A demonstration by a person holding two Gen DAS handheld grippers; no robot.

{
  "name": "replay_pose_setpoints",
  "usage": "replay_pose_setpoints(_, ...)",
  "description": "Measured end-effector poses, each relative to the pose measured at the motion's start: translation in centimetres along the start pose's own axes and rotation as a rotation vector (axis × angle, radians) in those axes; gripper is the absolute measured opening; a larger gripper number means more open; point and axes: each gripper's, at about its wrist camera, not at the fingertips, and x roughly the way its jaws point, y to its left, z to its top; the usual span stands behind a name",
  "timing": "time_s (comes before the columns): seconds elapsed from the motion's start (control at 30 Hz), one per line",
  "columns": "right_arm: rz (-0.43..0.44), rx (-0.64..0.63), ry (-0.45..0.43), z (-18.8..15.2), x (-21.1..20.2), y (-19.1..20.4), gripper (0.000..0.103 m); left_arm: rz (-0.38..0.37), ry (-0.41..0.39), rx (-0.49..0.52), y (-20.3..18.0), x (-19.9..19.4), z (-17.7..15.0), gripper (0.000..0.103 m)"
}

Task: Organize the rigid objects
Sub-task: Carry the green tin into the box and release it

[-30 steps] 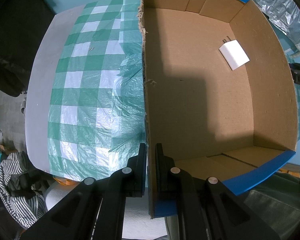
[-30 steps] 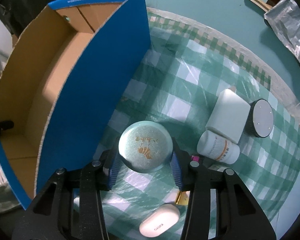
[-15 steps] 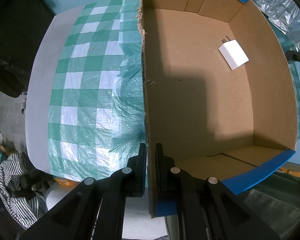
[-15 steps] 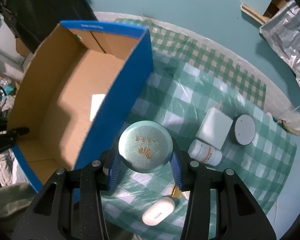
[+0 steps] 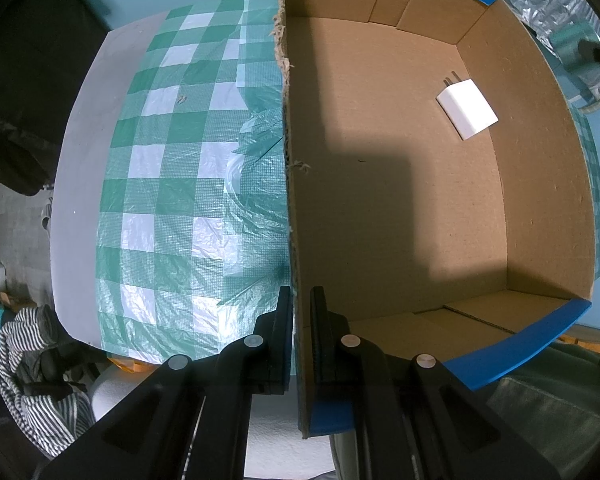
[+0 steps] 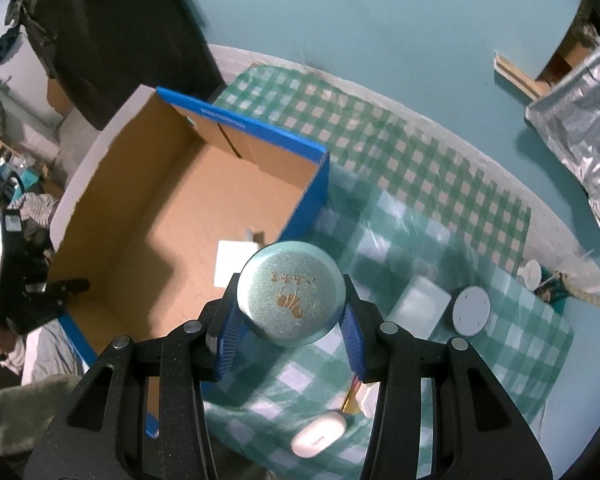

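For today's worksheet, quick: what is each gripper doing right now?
Left gripper: closed on the box wall.
Right gripper: closed on the round tin.

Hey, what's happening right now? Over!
Left gripper shut on box wall. Right gripper holds round tin above box edge. Charger inside. Nothing blocking.

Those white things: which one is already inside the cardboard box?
The white plug adapter, lying flat on the box floor. The white block and the white oval case lie outside on the checked cloth.
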Motion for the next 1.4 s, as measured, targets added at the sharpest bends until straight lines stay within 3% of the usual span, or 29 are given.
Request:
replay_pose_setpoints(0.33, 0.019, -0.052, -0.007, 3.7, 1.0, 1.8, 0.045, -0.003, -0.001, -0.006, -0.1, 0.0, 0.1, 0.008)
replay_pose_setpoints(0.7, 0.018, -0.073, 0.053, 6.3, 5.3, 2.9, 0.045, 0.000, 0.004, 0.004, -0.3, 0.0, 0.2, 0.008)
replay_pose_setpoints(1.4, -0.021, -0.062, 0.127, 7.0, 9.1, 2.9, 0.045, 0.002, 0.005, 0.005, -0.3, -0.1, 0.1, 0.008)
